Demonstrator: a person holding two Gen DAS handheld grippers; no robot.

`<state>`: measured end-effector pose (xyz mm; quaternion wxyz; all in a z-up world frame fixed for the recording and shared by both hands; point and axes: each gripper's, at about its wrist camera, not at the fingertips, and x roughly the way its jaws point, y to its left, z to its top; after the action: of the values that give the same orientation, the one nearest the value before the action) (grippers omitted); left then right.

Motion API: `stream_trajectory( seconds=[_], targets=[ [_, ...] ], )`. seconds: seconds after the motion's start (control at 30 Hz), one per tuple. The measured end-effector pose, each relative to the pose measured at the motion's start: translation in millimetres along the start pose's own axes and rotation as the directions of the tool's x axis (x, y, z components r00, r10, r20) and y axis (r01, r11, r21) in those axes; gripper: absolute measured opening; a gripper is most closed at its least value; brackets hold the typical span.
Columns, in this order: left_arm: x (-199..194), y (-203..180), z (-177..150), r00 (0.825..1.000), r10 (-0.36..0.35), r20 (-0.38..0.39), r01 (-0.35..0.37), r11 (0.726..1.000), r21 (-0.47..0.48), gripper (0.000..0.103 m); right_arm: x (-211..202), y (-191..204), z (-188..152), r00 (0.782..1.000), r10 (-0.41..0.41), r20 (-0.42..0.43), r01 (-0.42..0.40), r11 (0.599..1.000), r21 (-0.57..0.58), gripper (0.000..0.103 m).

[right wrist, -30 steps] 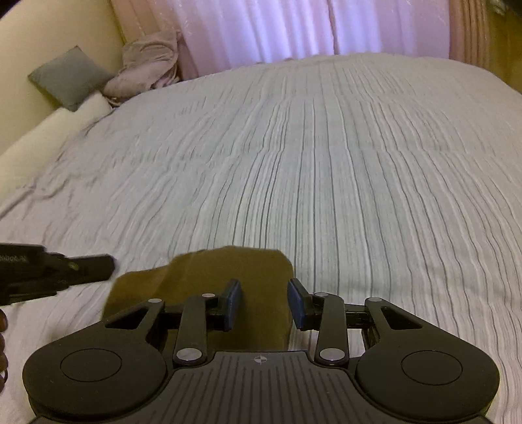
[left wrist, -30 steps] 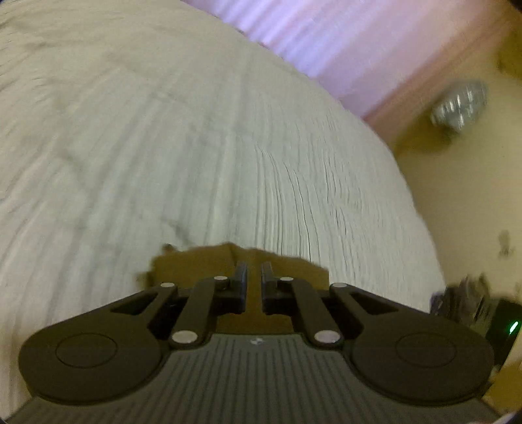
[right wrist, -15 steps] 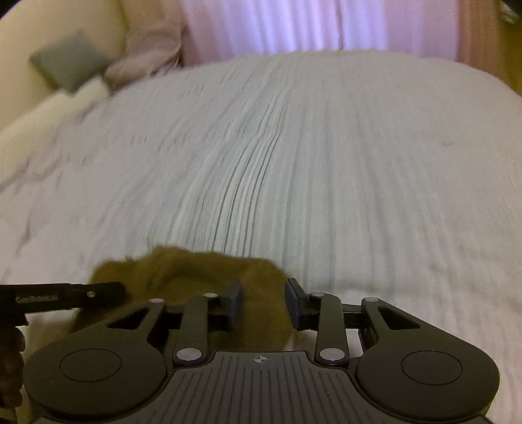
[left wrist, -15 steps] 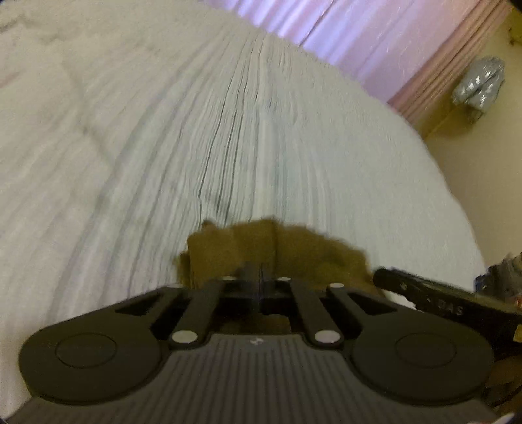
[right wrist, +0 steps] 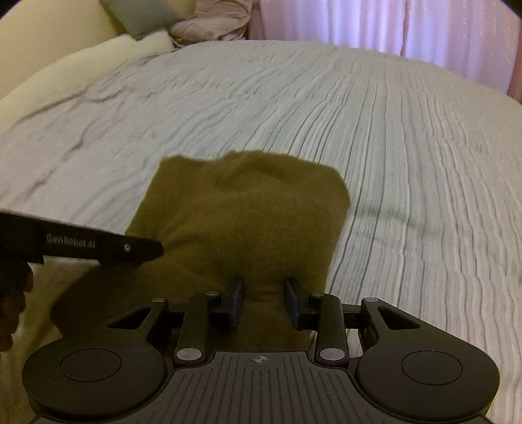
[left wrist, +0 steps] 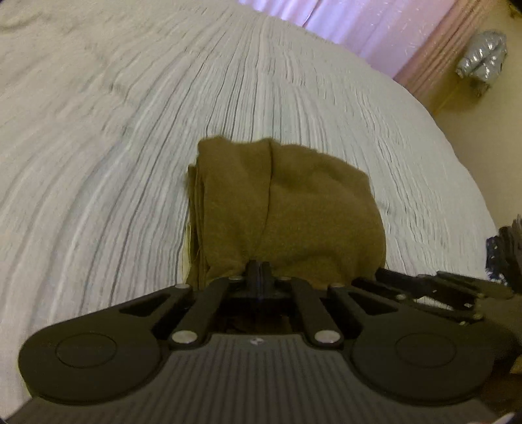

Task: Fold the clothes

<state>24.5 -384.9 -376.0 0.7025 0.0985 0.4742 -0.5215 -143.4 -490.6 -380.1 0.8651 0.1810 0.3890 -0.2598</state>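
Olive-brown garment is lying folded on the ribbed white bedspread. Left gripper is pinching its near edge, jaws closed. Right gripper is hanging open over the cloth's near right corner.

a wide bed is carrying everything, its pale ribbed cover running in long lines and wrinkling toward the far left. a folded olive-brown garment is lying on the cover near the near edge, its layered edges showing at its left side. at the far left corner a white pillow, a grey cushion and a bundled pinkish cloth are resting at the head of the bed.
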Motion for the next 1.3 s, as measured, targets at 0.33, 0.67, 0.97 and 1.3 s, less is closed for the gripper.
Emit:
stream_trajectory(
  seconds=[0.33, 0.67, 0.97, 1.3],
  targets=[
    [-61, -35, -29, 0.998, 0.03, 0.056, -0.034, 0.997, 0.068, 0.003, -69, 13, -19, 0.998, 0.046, 0.053, -0.047, 0.999, 0.017, 0.033],
    [-57, -16, -35, 0.992, 0.065, -0.109, -0.068, 0.997, -0.025, 0.015, -69, 25, -31, 0.992, 0.061, -0.109, -0.048, 0.991, 0.122, 0.033],
    [-133, -46, -28, 0.951, 0.153, -0.27, -0.121, 0.984, 0.13, 0.032, -131, 54, -31, 0.966, 0.051, -0.253, 0.053, 0.919, 0.39, 0.081],
    [-218, -83, 2, 0.96, 0.209, -0.188, -0.156, 0.952, 0.262, 0.038, -215, 90, 15, 0.968, -0.117, -0.221, 0.197, 0.901, 0.387, 0.081]
  ],
)
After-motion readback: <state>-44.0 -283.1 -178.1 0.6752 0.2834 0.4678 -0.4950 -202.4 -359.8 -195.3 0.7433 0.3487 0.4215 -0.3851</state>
